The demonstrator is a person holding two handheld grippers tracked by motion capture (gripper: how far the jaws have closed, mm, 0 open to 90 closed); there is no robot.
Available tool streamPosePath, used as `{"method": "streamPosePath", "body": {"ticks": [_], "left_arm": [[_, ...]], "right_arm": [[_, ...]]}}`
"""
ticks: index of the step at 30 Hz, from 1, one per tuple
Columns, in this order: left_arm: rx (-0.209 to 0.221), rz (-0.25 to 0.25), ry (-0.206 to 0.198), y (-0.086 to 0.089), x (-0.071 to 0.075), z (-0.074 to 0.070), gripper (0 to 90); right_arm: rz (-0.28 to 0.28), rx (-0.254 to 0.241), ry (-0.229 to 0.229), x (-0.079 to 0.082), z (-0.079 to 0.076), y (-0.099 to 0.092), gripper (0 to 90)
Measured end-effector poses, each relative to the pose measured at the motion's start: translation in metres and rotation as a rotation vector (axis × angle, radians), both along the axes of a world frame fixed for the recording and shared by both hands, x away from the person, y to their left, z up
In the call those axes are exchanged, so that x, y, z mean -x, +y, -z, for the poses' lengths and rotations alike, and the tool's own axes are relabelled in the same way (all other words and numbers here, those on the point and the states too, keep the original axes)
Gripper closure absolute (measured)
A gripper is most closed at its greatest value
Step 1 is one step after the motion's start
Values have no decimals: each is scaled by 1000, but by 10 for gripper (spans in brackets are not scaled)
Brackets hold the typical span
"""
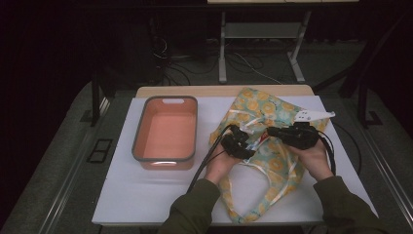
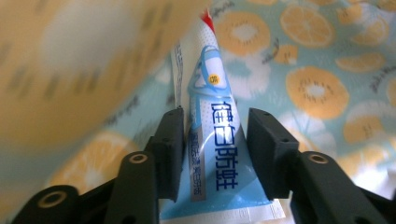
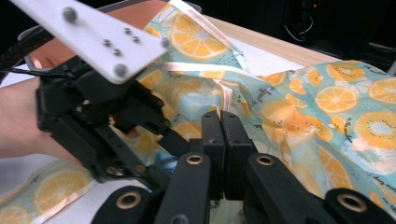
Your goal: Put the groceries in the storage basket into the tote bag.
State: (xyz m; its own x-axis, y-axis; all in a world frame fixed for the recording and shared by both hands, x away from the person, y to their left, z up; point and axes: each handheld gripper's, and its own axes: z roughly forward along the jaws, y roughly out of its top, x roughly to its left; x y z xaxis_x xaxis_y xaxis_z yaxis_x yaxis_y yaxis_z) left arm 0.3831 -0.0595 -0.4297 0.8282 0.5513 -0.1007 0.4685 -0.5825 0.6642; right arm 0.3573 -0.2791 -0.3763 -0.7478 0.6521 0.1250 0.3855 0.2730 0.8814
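Note:
A cloth bag (image 1: 263, 105) printed with orange slices lies on the white table top. In the left gripper view, a blue and white toothpaste tube (image 2: 210, 79) stands between the jaws of my left gripper (image 2: 215, 116) inside the bag (image 2: 317, 88), and the pads press its sides. From above, the left gripper (image 1: 248, 141) reaches into the bag's mouth from the left. My right gripper (image 1: 270, 131) faces it from the right. In the right gripper view its jaws (image 3: 220, 116) are shut on the ribbon-edged rim of the bag (image 3: 345, 102), holding the cloth up beside the left gripper (image 3: 93, 116).
An orange tub (image 1: 168, 129) with a grey rim stands left of the bag, nothing inside. The bag's long handle (image 1: 263, 195) loops toward the table's front edge. Bare white table top (image 1: 146, 195) lies in front of the tub. Dark floor, cables and a stand lie beyond the table.

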Motion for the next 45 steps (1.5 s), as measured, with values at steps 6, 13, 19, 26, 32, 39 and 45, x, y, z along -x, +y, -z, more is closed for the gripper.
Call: {"method": "streamPosePath", "body": {"ticks": [6,13,19,26,32,39,45], "left_arm": [[15,-9,-5,-21,-13,1,613],[25,-14,-13,-35,-23,1,630],[53,-6,-35,-23,-14,-2,540],[80,-9,-89,15,18,-24,482],[65,-32,-118,49,43,-27,445],[-4,-59,-97,60,57,-5,365],[-37,-102,-75,66,56,12,429]], "right_arm": [[0,-7,-4,1,-1,-1,893],[6,-14,-5,1,-3,-5,893],[6,-12,-3,1,-2,-6,893],[3,0,-2,1,-1,-4,893],[0,13,4,1,1,-2,893],[-1,15,12,1,3,-2,893],[1,16,14,1,4,-4,893]]}}
